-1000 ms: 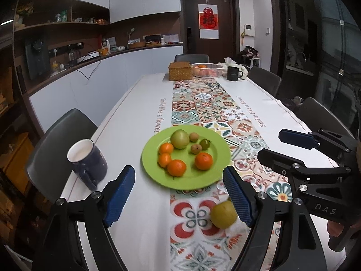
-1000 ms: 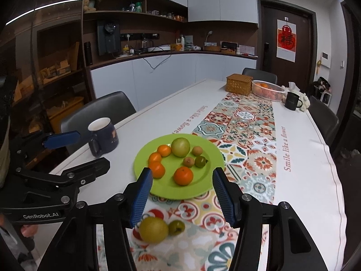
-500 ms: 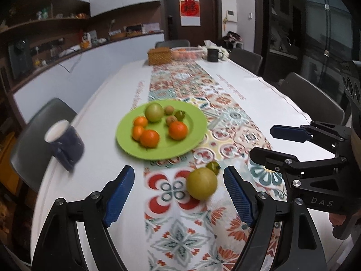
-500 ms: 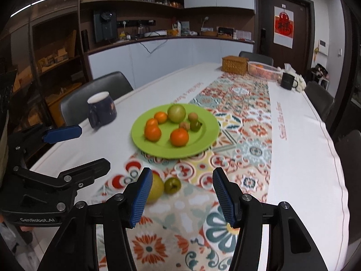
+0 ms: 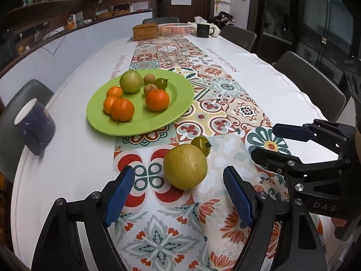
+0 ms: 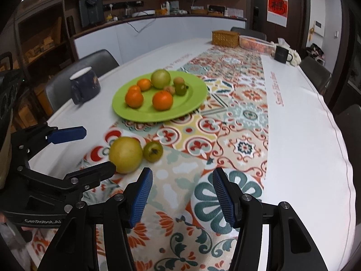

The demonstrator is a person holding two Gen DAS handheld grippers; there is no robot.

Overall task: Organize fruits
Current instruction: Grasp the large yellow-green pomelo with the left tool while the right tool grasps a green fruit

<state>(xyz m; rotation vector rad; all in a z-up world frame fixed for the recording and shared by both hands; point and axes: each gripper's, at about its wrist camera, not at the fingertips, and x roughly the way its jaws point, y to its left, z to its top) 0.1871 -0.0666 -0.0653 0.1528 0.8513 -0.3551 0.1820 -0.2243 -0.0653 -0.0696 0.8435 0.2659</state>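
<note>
A large yellow fruit (image 5: 185, 167) lies on the patterned runner with a small green fruit (image 5: 201, 145) touching its far side. My left gripper (image 5: 179, 199) is open and empty, its blue pads on either side of the yellow fruit, just short of it. My right gripper (image 6: 182, 199) is open and empty, a little nearer than and right of the green fruit (image 6: 153, 151) and yellow fruit (image 6: 125, 154). A green plate (image 5: 144, 122) beyond holds oranges, a green apple and small fruits; it also shows in the right wrist view (image 6: 191, 103).
A dark blue mug (image 5: 35, 128) stands left of the plate near the table edge. At the far end are a wicker box (image 5: 145, 31), a pink basket (image 5: 174, 29) and a black mug (image 5: 203, 30). Chairs surround the table.
Both grippers have moved down and forward toward the two loose fruits. The yellow fruit now sits between my left pads. Both stay open.
</note>
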